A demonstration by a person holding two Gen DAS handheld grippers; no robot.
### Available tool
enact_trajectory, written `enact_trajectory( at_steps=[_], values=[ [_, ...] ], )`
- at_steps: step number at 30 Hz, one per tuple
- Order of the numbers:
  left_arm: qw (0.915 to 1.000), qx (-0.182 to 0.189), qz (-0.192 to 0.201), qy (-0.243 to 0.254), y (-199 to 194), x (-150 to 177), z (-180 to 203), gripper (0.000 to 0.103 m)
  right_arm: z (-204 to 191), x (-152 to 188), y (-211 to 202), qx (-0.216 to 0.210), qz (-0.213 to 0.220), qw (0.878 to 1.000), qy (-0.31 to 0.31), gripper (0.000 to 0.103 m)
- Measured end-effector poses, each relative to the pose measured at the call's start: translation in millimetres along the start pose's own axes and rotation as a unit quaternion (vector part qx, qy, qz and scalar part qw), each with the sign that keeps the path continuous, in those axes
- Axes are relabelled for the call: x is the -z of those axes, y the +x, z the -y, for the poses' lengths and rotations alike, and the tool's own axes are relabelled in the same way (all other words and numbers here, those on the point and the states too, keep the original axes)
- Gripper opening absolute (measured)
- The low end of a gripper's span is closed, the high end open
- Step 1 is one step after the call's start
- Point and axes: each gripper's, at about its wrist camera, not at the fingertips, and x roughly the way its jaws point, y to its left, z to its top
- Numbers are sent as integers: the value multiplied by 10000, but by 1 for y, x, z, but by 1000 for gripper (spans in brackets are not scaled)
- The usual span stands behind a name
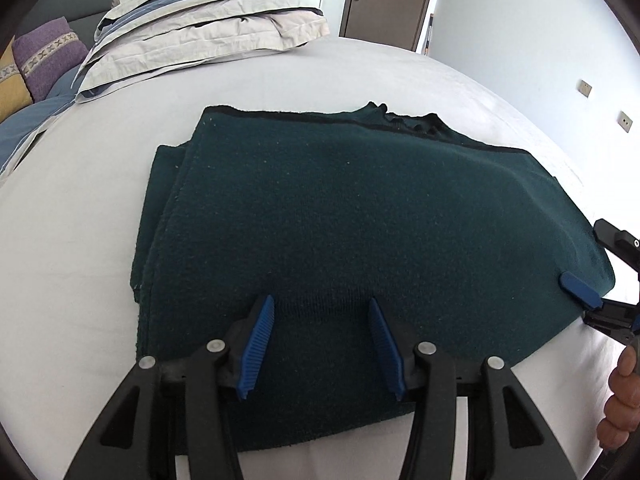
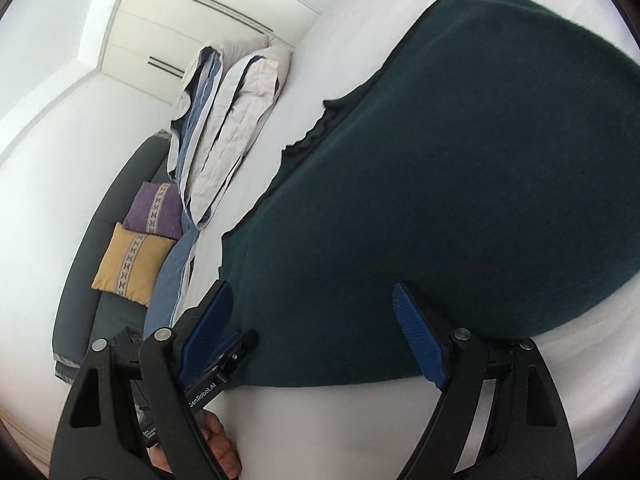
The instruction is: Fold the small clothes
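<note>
One dark green sweater (image 1: 360, 220) lies folded flat on the white bed (image 1: 100, 220). Two grippers work at its near edge. The left gripper (image 1: 322, 344) hovers half open over the hem, gripping nothing. The right gripper (image 2: 316, 328) stands wide apart at the sweater's corner, also holding nothing. Behind lie one stack of folded bedding (image 1: 208, 28) and two cushions, one purple (image 1: 48, 52), one yellow (image 2: 132, 264).

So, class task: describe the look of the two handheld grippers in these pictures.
Both the left gripper and right gripper have black plastic linkage arms with silver pivot rivets and ribbed blue finger pads. White lettering reading "GenRobot.AI" marks the left one's body.
</note>
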Motion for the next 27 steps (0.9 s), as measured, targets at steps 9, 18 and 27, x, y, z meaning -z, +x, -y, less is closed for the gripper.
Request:
enact_trajectory(
  at_steps=[9, 18, 27],
  values=[
    [10000, -2, 21, 15, 0, 1, 1, 54, 46, -25, -61, 372, 665, 9965, 355, 81],
    [10000, 52, 28, -20, 1, 0, 2, 54, 52, -25, -90, 310, 875, 9942, 547, 82],
    [9932, 377, 411, -1024, -44, 3, -50, 54, -15, -23, -66, 51, 502, 9984, -269, 82]
  ],
)
